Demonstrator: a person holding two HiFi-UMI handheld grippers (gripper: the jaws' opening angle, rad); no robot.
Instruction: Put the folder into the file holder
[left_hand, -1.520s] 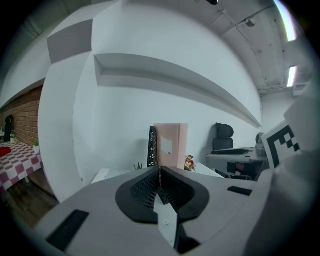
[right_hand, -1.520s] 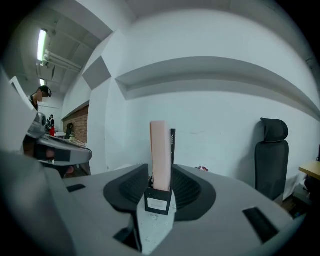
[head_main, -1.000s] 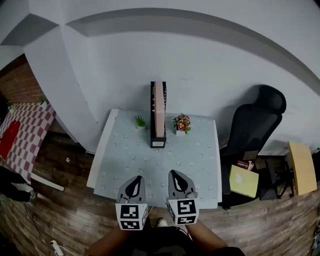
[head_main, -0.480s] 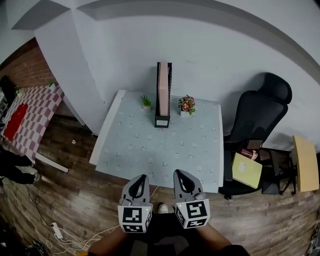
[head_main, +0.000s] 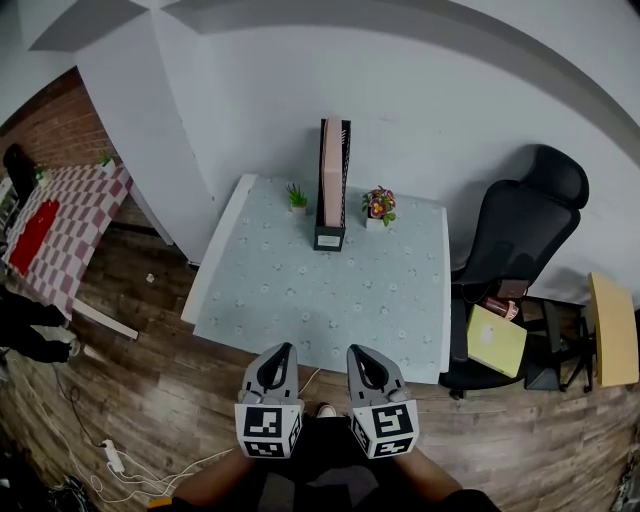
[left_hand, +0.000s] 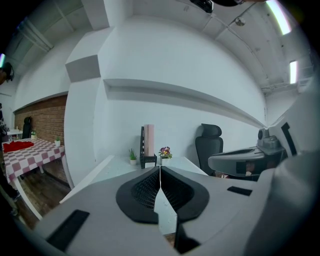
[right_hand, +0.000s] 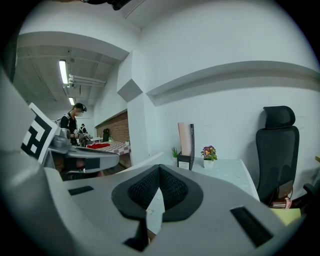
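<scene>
A black file holder (head_main: 332, 190) stands upright at the far edge of the table (head_main: 290, 300), between two small plants. A pale pink folder (head_main: 331, 168) stands inside it, also seen as the pink folder (left_hand: 149, 140) and the pink folder (right_hand: 184, 138). Both grippers hang well short of the table's near edge, over the wooden floor. My left gripper (head_main: 281, 350) is shut with nothing in it. My right gripper (head_main: 356, 352) is shut and empty too. In the gripper views the left gripper (left_hand: 159, 168) and right gripper (right_hand: 159, 168) show jaws pressed together.
A small green plant (head_main: 297, 196) and a flower pot (head_main: 378, 207) flank the holder. A black office chair (head_main: 520, 225) stands right of the table, with a yellow-green box (head_main: 495, 340) below it. A checkered table (head_main: 55, 225) is at far left; cables (head_main: 130, 465) lie on the floor.
The view has drawn back from the table, so both grippers now hang over the floor instead of the table's front edge. The folder and holder have not moved.
</scene>
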